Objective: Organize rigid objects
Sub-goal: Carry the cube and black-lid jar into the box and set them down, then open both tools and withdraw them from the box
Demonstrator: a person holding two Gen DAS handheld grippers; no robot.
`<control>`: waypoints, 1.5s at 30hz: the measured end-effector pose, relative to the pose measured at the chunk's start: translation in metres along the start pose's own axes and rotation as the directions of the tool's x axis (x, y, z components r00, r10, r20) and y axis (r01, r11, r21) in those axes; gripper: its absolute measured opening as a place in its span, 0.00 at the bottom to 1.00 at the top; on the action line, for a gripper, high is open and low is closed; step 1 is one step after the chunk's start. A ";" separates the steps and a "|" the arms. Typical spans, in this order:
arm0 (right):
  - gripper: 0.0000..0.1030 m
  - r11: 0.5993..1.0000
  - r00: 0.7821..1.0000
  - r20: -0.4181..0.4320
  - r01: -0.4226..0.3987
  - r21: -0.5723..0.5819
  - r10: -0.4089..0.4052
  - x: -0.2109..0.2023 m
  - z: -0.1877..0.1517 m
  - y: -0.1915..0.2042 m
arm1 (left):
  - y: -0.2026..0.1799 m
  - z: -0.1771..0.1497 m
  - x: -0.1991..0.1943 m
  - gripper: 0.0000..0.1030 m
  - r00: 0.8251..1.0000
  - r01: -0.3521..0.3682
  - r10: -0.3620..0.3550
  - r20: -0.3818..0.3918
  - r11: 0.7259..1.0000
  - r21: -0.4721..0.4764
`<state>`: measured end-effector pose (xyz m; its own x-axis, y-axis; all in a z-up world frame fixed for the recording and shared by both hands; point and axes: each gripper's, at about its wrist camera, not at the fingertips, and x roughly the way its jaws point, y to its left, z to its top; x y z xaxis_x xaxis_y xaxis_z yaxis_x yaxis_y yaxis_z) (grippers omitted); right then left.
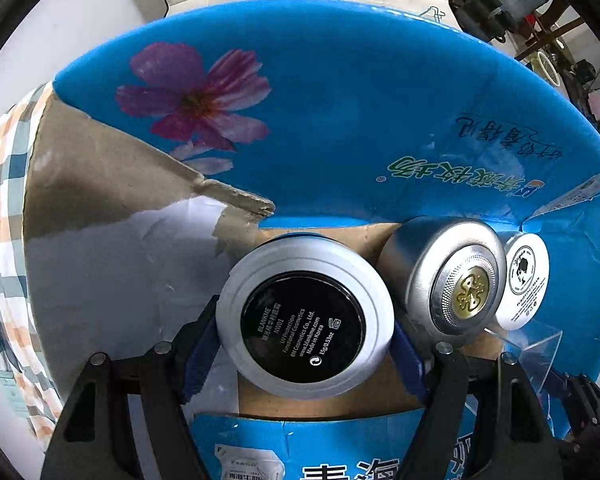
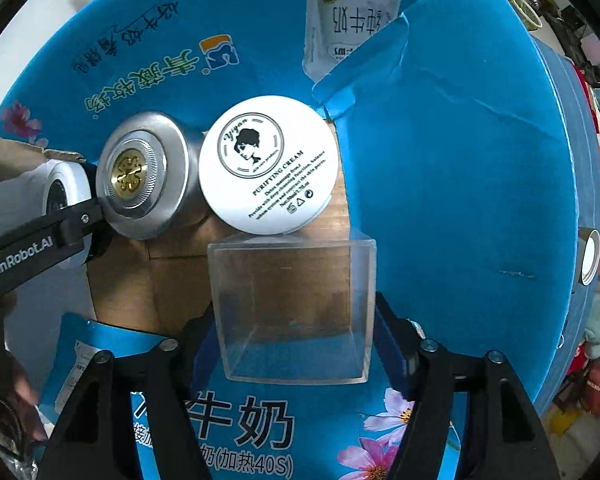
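Carton [image 1: 340,92]: bright blue, pink flower print, green lettering; brown inner floor. Compact [image 1: 304,316]: white rim, black label, white text. Tin [image 1: 456,276]: silver, gold centre emblem. Cream jar [image 2: 268,164]: white lid, black portrait and print. Cloth [image 1: 4,200]: blue-orange check.

Box floor [image 2: 172,280] left free — jars [image 2: 268,164] behind.
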<state>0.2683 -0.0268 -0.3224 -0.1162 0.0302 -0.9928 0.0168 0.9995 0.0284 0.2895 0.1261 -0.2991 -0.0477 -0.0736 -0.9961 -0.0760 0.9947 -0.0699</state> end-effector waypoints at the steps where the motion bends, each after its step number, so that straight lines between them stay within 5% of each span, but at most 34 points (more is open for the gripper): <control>1: 0.76 1.000 1.000 0.000 0.001 0.002 -0.001 0.000 0.001 -0.001 | 0.002 0.000 -0.001 0.73 1.000 0.002 -0.002 -0.002 1.000 -0.004; 11: 0.89 1.000 1.000 -0.001 0.004 -0.026 -0.004 -0.005 -0.006 -0.001 | 0.011 -0.012 -0.008 0.81 1.000 0.012 -0.012 -0.003 1.000 -0.009; 15: 0.89 0.999 1.000 0.022 0.001 -0.033 -0.001 -0.017 -0.014 0.000 | 0.012 -0.023 -0.027 1.00 0.999 0.018 -0.017 0.027 1.000 -0.010; 27: 0.89 0.994 0.993 0.116 -0.018 -0.110 0.031 -0.077 -0.057 0.005 | 0.021 -0.093 -0.099 1.00 0.985 0.016 -0.011 0.171 0.999 -0.031; 45: 0.89 0.985 0.937 0.335 -0.047 -0.168 0.102 -0.195 -0.164 -0.019 | -0.002 -0.190 -0.191 1.00 0.930 0.000 0.020 0.367 0.999 -0.054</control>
<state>0.1273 -0.0498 -0.1106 0.2261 0.1253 -0.9660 -0.1448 0.9850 0.0939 0.1098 0.1249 -0.0984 0.3193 -0.0221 -0.9474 -0.1292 0.9894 -0.0666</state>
